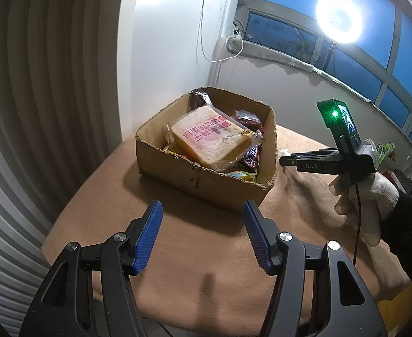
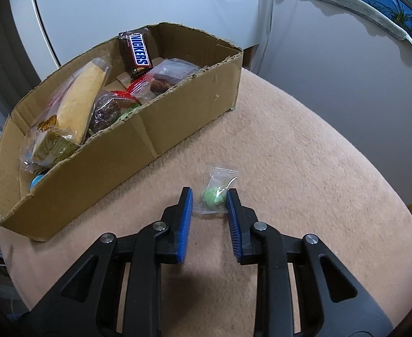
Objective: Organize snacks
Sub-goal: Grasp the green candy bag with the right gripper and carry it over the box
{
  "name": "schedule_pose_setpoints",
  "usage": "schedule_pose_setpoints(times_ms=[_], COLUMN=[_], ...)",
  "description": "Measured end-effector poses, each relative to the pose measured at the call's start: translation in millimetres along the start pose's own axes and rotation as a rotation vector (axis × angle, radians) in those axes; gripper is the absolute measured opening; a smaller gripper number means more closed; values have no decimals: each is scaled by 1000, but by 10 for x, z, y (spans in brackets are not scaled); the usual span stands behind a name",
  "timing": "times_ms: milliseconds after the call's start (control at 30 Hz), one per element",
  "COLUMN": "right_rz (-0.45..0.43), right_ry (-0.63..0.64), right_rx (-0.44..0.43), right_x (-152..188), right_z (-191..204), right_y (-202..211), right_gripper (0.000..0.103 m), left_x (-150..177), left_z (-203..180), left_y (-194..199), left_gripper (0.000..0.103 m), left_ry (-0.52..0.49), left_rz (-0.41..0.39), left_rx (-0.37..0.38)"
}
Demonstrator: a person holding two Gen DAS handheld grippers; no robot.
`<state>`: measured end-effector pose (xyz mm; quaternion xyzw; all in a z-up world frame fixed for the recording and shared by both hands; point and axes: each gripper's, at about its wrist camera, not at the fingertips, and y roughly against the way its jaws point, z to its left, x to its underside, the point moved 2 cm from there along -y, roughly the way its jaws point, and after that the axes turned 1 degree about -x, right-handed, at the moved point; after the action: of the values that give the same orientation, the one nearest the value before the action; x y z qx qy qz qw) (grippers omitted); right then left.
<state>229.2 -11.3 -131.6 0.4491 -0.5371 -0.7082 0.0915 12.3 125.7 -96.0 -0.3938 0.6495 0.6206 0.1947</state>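
A cardboard box [image 1: 206, 179] [image 2: 138, 137] sits on the tan cloth and holds several snacks: a wrapped bread slice [image 1: 211, 140] [image 2: 77, 104], a Snickers bar [image 2: 137, 52] and other packets. A small clear packet with a green candy [image 2: 215, 193] lies on the cloth right of the box. My right gripper [image 2: 209, 200] is open, low over the cloth, its fingertips on either side of the candy packet. It also shows in the left wrist view [image 1: 287, 160], right of the box. My left gripper [image 1: 203, 210] is open and empty, in front of the box.
The table [image 1: 178, 252] is covered in tan cloth and stands against a white wall. A window and a bright ring lamp [image 1: 339, 19] are at the back right. More packets [image 1: 385, 151] lie behind the right hand.
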Motion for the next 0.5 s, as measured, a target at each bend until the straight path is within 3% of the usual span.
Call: schedule_pose_setpoints(times_ms=[267,500], right_rz=[-66,-174], right_ry=[-22,23], right_rx=[-10,-58], right_x=[27,-215], right_z=[-37,204], right_y=[406,858], right_gripper=[25,25], left_x=[23,38], left_z=[7,12], left_y=[3,15], left_gripper=[59,59], left_ry=[-8,-16], left_rz=[0,2], left_rx=[-3,-8])
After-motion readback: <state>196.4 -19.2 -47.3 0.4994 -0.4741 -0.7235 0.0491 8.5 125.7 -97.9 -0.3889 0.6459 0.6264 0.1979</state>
